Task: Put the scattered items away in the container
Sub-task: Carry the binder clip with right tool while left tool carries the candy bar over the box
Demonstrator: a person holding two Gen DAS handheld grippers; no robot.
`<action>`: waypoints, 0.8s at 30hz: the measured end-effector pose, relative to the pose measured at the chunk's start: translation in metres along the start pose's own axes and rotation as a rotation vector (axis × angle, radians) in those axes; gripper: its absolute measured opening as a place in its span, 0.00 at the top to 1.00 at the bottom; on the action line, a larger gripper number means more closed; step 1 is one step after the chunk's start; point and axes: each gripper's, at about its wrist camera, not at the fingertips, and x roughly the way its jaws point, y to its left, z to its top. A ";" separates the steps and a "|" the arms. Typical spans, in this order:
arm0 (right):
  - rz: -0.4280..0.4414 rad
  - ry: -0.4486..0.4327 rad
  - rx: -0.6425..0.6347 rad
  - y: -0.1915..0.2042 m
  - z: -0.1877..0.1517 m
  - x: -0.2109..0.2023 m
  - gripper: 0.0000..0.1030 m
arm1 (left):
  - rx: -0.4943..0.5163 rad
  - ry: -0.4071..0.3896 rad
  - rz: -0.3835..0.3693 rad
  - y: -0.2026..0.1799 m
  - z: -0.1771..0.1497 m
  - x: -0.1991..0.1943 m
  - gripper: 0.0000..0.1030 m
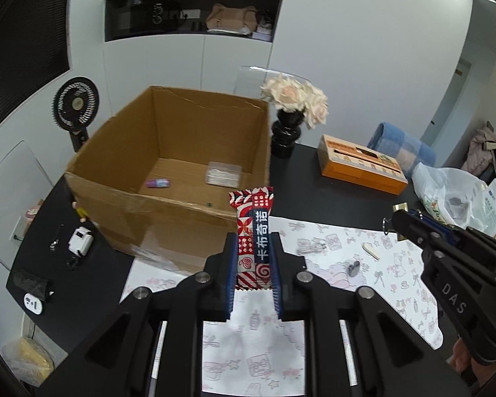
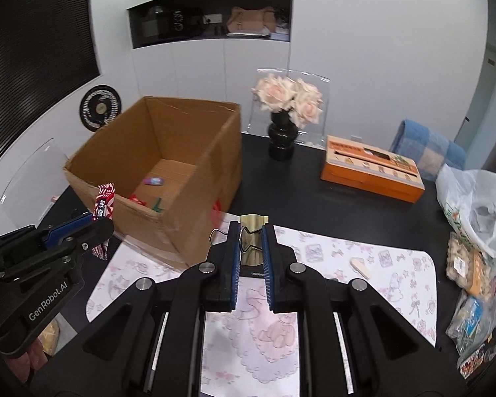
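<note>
Pads of the left hand-held gripper (image 1: 253, 264) are clamped on the lower half of a red-and-white snack packet (image 1: 253, 231), which stands upright between them, above the patterned mat (image 1: 330, 258) and just in front of the cardboard box (image 1: 122, 205). The packet looks light and crinkly, probably with something crushable inside, so a gentle pinch across its flat middle suits it better than a grab at the sealed, slippery ends. The right hand-held gripper (image 2: 251, 254) is closed on a gold binder clip (image 2: 253, 231), held by its stiff metal body with one wire handle sticking out to the left (small, hard and smooth, so it could twist if pinched off-centre). On the mat remain a pale flat stick (image 1: 371, 250), a small dark object (image 1: 353, 267) too blurred to name, and something thin and wiry I cannot identify. In the box lie a purple item (image 1: 158, 183) and a clear plastic case (image 1: 223, 173); the right wrist view also shows red and green bits by the near wall, which hides them from the left. The packet's bottom edge sits behind the pads, and the worktop (image 1: 314, 172) is cut off at both sides.
</note>
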 end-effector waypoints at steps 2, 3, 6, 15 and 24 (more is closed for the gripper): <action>0.017 -0.006 -0.018 0.015 0.004 -0.001 0.88 | -0.014 -0.009 0.016 0.013 0.001 -0.007 0.83; 0.025 -0.008 -0.027 0.021 0.006 0.000 0.88 | -0.020 -0.014 0.024 0.019 0.001 -0.010 0.83; 0.047 -0.013 -0.052 0.040 0.010 0.001 0.88 | -0.042 -0.023 0.041 0.036 0.002 -0.016 0.83; 0.083 -0.005 -0.092 0.074 0.017 0.008 0.88 | -0.085 -0.023 0.065 0.064 0.006 -0.016 0.83; 0.089 0.017 -0.099 0.080 0.037 0.031 0.88 | -0.103 -0.007 0.069 0.078 0.022 -0.001 0.83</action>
